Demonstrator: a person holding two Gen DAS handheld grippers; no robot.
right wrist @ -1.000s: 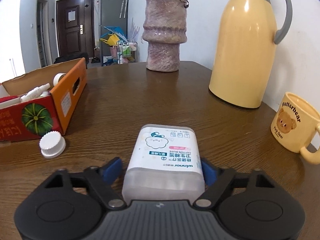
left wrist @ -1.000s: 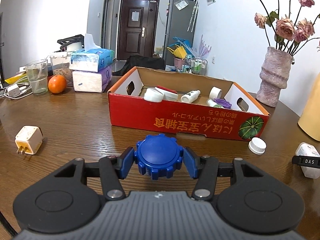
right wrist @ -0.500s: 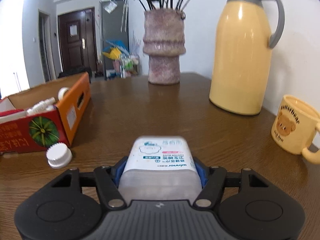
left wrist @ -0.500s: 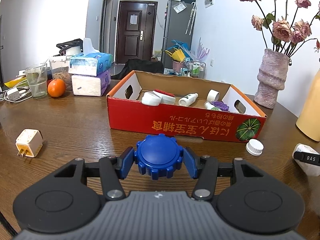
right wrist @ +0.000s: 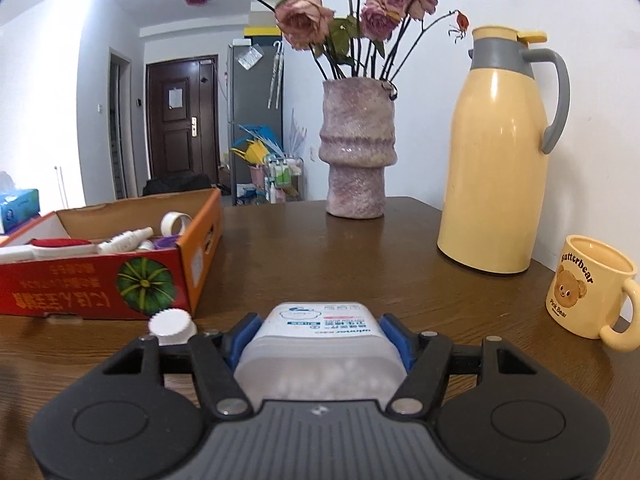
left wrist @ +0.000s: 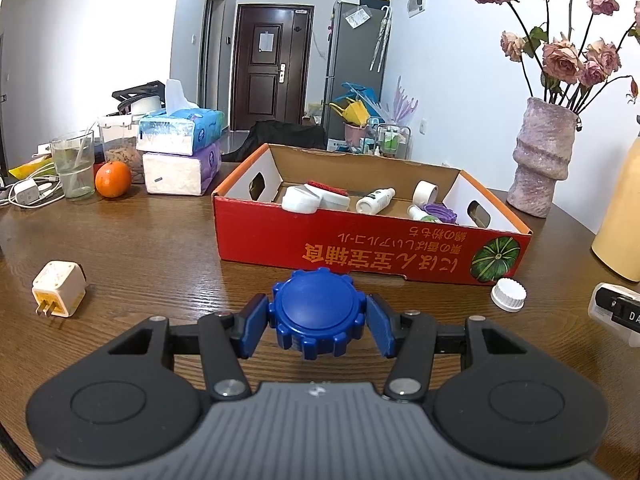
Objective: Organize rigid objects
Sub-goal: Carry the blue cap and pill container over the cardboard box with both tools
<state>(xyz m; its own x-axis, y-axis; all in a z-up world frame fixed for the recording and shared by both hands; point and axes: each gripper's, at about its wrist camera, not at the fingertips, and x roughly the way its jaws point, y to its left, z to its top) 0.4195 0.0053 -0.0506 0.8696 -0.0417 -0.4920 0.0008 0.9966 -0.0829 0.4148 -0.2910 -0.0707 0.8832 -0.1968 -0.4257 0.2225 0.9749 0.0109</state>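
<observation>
The cardboard box (left wrist: 372,256), mid-frame in the left view, already holds several bottles, a tape roll, a purple lid and white containers, so sorting looks partly done. Left out: a white cap (left wrist: 509,295) lower right, a plug adapter (left wrist: 59,294) lower left. The right gripper (right wrist: 320,344) is clamped on a cotton-swab box (right wrist: 320,348), the left gripper (left wrist: 318,322) on a blue lid (left wrist: 318,314), both bottom centre, short of the box
</observation>
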